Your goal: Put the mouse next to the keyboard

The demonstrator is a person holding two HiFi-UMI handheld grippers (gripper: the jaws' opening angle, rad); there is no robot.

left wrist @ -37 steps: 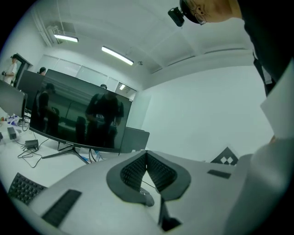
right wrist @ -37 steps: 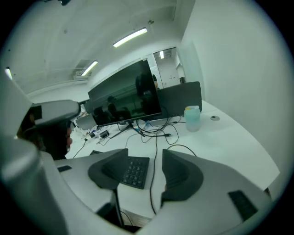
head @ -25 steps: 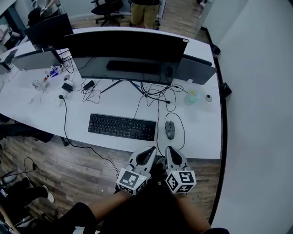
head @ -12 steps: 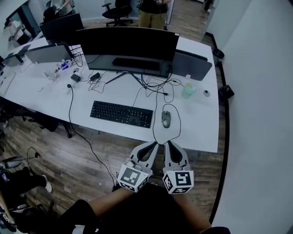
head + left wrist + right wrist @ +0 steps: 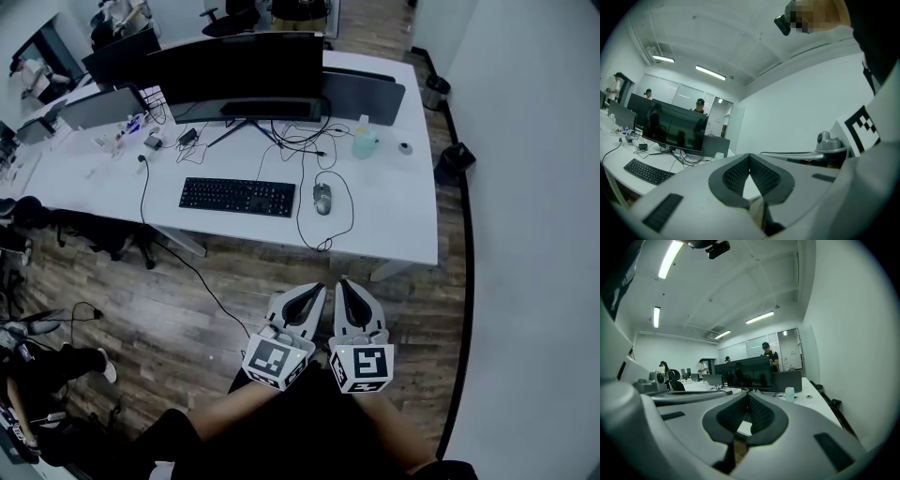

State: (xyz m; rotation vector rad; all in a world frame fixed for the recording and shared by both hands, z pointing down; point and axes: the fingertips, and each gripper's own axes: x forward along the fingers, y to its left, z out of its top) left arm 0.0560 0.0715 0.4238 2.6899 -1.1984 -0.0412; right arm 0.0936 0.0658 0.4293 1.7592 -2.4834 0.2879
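open-plan office, wood floor point(image 5: 234, 291), one long white table point(image 5: 398, 230) with a big curved monitor point(image 5: 239, 70) at the back and a tangle of cables behind it. more desks and a few people further off, nothing to do with this.

the mouse point(image 5: 322, 198) sits on the table just right of the keyboard point(image 5: 237, 197). there's a small gap between them and it's roughly level with the keyboard's right end. its cable point(image 5: 343, 220) loops out toward the front edge and back up to the monitor, so there's slack and nothing looks like it's tugging the mouse. that's pretty much where you'd want it for a right-handed user, so i'd say the goal is already met as things lie.

both tongs are well back from the table, over the floor and close to the person's body, tips pointing at the table. left tongs point(image 5: 312, 292) are closed tip to tip with nothing in them; through the little gap behind the tips you only see table. right tongs point(image 5: 346, 291) are the same, pinched fully together and empty. they sit side by side, nearly touching.

my read is that this is a parked pose: closed and tucked in so nothing gets bumped, with the person standing far enough off that neither could reach the mouse. there's a green bottle point(image 5: 365, 142) near the back right, clear of everything.
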